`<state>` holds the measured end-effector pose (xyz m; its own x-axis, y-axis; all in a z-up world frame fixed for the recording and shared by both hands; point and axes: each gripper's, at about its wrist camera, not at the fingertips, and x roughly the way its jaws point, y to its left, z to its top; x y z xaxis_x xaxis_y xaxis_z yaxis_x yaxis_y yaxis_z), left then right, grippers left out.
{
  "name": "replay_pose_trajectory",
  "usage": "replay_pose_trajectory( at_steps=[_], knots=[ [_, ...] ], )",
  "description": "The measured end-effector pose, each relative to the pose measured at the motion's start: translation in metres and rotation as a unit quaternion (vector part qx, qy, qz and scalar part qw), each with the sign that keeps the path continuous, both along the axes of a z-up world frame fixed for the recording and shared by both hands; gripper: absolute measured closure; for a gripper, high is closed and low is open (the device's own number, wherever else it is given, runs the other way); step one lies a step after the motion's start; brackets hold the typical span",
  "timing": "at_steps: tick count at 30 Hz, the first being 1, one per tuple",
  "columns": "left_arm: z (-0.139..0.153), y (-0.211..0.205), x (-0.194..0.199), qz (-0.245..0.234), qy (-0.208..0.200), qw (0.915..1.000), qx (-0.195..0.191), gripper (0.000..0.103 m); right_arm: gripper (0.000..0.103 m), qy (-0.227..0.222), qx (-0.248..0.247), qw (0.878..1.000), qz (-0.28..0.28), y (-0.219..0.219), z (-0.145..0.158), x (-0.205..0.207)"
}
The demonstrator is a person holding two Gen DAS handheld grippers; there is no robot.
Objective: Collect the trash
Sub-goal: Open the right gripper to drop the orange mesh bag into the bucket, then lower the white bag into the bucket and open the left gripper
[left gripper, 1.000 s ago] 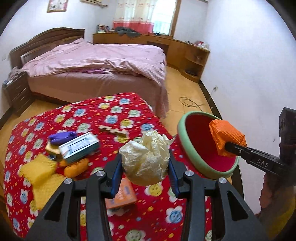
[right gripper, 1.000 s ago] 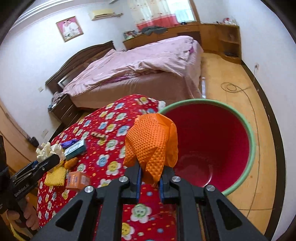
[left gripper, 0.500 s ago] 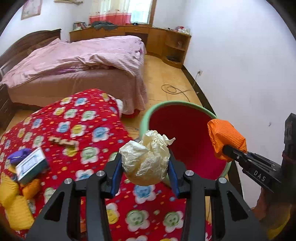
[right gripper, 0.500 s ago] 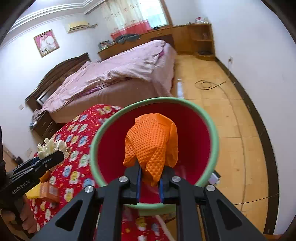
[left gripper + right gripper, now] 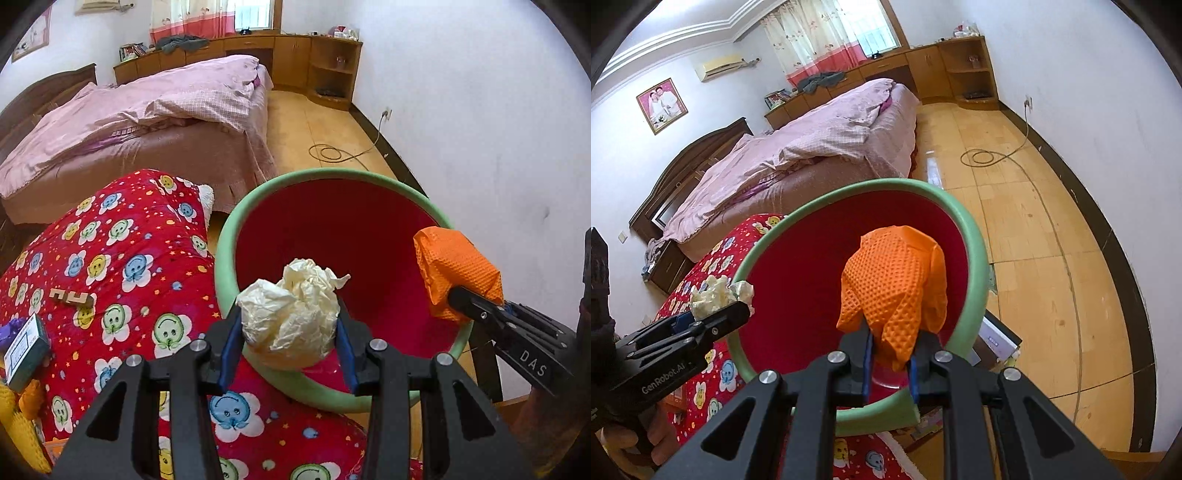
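A red bin with a green rim [image 5: 236, 218] [image 5: 975, 258] stands beside the red flowered quilt [image 5: 122, 258]. My left gripper [image 5: 290, 332] is shut on a crumpled cream paper wad [image 5: 291, 314], which hangs over the bin's near rim. In the right wrist view that gripper [image 5: 720, 314] and its wad [image 5: 716, 293] sit at the bin's left rim. My right gripper [image 5: 890, 363] is shut on a crumpled orange textured glove [image 5: 894, 280], held over the bin's red inside. The left wrist view shows the glove [image 5: 454, 273] at the bin's right rim.
On the quilt's left side lie a small green-and-white box [image 5: 26, 347], a wooden puzzle piece [image 5: 70, 297], yellow sponges [image 5: 14, 417] and a purple item [image 5: 9, 328]. A pink bed [image 5: 147, 122] stands behind. A cable [image 5: 982, 157] lies on the wooden floor, and a flat box [image 5: 997, 339] lies beside the bin.
Both grippers have swung from over the quilt to the bin and come lower. The wad and the glove stay gripped; the bin now fills the middle of both views.
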<state>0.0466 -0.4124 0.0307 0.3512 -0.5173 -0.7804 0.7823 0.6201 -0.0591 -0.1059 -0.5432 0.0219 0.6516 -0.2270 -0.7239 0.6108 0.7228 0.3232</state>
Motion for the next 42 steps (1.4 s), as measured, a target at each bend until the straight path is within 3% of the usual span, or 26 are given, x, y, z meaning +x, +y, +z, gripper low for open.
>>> replay_pose_trajectory(
  at_steps=[6,13,18,27,42],
  knots=[
    [0.0,-0.001,-0.002,-0.002,-0.007,1.0,0.005,0.059,0.085,0.0,0.008,1.0,-0.002,-0.004,-0.006,-0.001],
    [-0.001,-0.003,0.0,0.0,-0.002,1.0,0.006,0.048,0.08,0.001,0.013,1.0,-0.004,-0.002,-0.008,0.002],
    [-0.001,-0.002,0.0,0.0,0.004,1.0,0.004,0.047,0.072,-0.007,0.016,1.0,-0.004,-0.001,-0.006,0.002],
    [0.01,0.007,-0.005,0.001,0.003,1.0,-0.009,0.047,0.067,-0.024,0.009,1.0,-0.003,0.003,0.003,-0.004],
    [0.045,0.055,-0.018,0.021,-0.003,0.9986,-0.049,0.047,0.058,-0.051,-0.008,0.999,0.003,0.026,0.03,-0.019]
  ],
)
